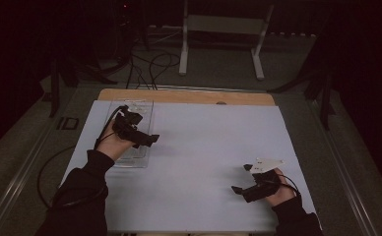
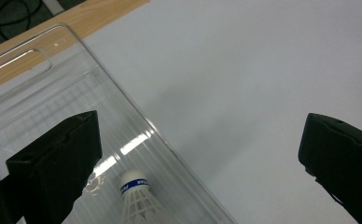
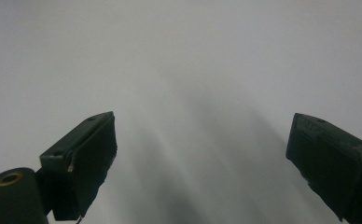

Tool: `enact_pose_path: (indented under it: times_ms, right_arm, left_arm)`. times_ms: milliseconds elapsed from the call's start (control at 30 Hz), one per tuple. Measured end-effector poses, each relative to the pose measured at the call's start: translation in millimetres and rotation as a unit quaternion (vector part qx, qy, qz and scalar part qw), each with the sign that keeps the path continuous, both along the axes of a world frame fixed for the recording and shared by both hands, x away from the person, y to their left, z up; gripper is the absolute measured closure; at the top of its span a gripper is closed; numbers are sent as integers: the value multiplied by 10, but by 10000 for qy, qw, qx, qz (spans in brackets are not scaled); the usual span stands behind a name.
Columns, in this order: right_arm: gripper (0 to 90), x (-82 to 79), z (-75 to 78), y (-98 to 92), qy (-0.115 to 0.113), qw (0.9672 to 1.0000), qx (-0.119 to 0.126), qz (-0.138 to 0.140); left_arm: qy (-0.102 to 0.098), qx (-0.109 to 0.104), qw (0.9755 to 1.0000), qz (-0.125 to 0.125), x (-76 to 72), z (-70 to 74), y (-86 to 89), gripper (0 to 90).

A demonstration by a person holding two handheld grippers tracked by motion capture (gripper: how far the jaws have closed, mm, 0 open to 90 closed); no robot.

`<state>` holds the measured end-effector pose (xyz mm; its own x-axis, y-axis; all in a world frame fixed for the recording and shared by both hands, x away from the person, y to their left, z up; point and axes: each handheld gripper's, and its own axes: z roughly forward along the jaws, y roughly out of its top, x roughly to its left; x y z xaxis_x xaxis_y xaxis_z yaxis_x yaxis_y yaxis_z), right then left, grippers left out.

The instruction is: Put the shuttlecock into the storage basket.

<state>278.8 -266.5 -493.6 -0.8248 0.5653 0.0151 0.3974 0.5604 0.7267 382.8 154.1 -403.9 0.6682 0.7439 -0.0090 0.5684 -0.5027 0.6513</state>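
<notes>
While the left gripper [image 2: 198, 154] is hovering, jaws apart and empty, the shuttlecock [image 2: 137, 198] is lying in the clear tray [image 2: 53, 70] at lower left; a careless sweep risks knocking it. The right gripper [image 3: 200, 158] is gaping too

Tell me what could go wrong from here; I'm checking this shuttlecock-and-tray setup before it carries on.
1. The left gripper is open over the clear tray, one jaw above the tray's long wall; lowering could catch the wall and shift the tray.
2. The shuttlecock lies loose on the tray floor near that wall; a clumsy pinch might crush its skirt or roll it away.
3. The transparent wall is hard to see, so misjudging it seems likely.
</notes>
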Motion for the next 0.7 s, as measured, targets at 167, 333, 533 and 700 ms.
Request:
enact_pose_path:
  times_ms: [167, 333, 533, 700]
  right_arm:
    - [85, -6, 6, -6, -24, 10000, 6, -2]
    - [85, -4, 20, -21, -66, 9999, 100, -8]
    - [85, 7, 4, -15, -18, 9999, 149, 27]
    - [85, 8, -3, -22, 5, 9998, 188, 27]
  left_arm:
    - [-83, 14, 9999, -123, -38, 30, -84, 2]
    - [-76, 98, 9991, -399, -86, 51, -215, 2]
    - [-46, 0, 9974, -713, -150, 72, -354, 2]
    - [-43, -124, 9952, -974, -191, 103, -442, 2]
